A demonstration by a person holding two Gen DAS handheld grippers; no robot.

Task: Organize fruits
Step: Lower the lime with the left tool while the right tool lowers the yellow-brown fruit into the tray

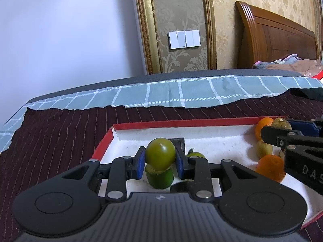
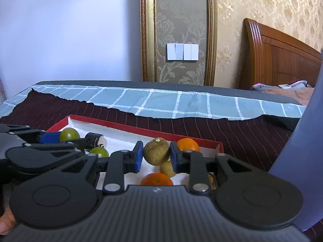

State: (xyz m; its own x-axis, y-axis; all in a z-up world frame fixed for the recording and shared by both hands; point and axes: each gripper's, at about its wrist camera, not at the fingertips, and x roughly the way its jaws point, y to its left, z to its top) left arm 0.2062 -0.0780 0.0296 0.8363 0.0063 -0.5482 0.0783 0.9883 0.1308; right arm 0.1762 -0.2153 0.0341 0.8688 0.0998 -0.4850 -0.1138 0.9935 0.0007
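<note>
A shallow red-rimmed tray (image 1: 171, 123) with a white floor lies on the dark striped cloth. My left gripper (image 1: 160, 157) is shut on a round green fruit (image 1: 160, 153), held over the tray's left part above another green fruit (image 1: 159, 178). My right gripper (image 2: 156, 153) is shut on a brownish-yellow fruit (image 2: 156, 151) over the tray's right part. Under and around it lie oranges (image 2: 187, 144) (image 2: 157, 179) and another brownish fruit (image 2: 167, 168). In the left wrist view the right gripper (image 1: 282, 129) reaches in from the right edge.
A dark cylinder with a pale end (image 2: 94, 139) lies in the tray near a third green fruit (image 2: 99, 152). A blue checked cloth (image 1: 181, 94) covers the far table side. Behind stand a wall with switches (image 1: 184, 39) and a wooden headboard (image 1: 278, 38).
</note>
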